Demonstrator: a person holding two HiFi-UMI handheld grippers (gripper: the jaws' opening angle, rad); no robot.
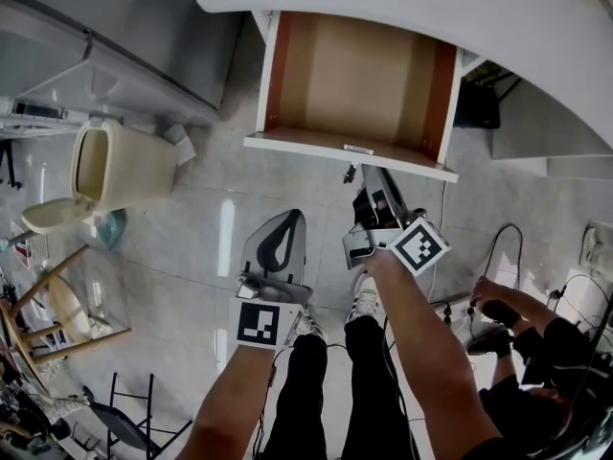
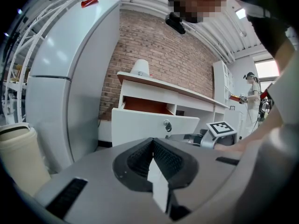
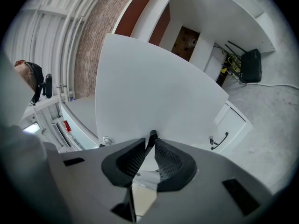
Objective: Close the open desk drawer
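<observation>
The desk drawer (image 1: 287, 145) stands pulled out under the white desk top (image 1: 431, 8), showing its bare brown inside. Its white front (image 2: 145, 125) carries a small round lock (image 2: 167, 125) and fills the right gripper view (image 3: 149, 87). My right gripper (image 1: 351, 172) points level at that front; its jaws (image 3: 152, 135) are drawn together, tips at the panel, with a small dark piece between them that I cannot identify. My left gripper (image 1: 290, 215) hangs back from the drawer, shut (image 2: 153, 141) and holding nothing.
A beige lidded bin (image 1: 115, 166) and a grey fridge (image 2: 70, 78) stand left of the drawer. A black box (image 1: 476, 103) with cables sits under the desk at right. Another person (image 1: 517, 314) crouches at the lower right. A wooden stool (image 1: 57, 305) is at lower left.
</observation>
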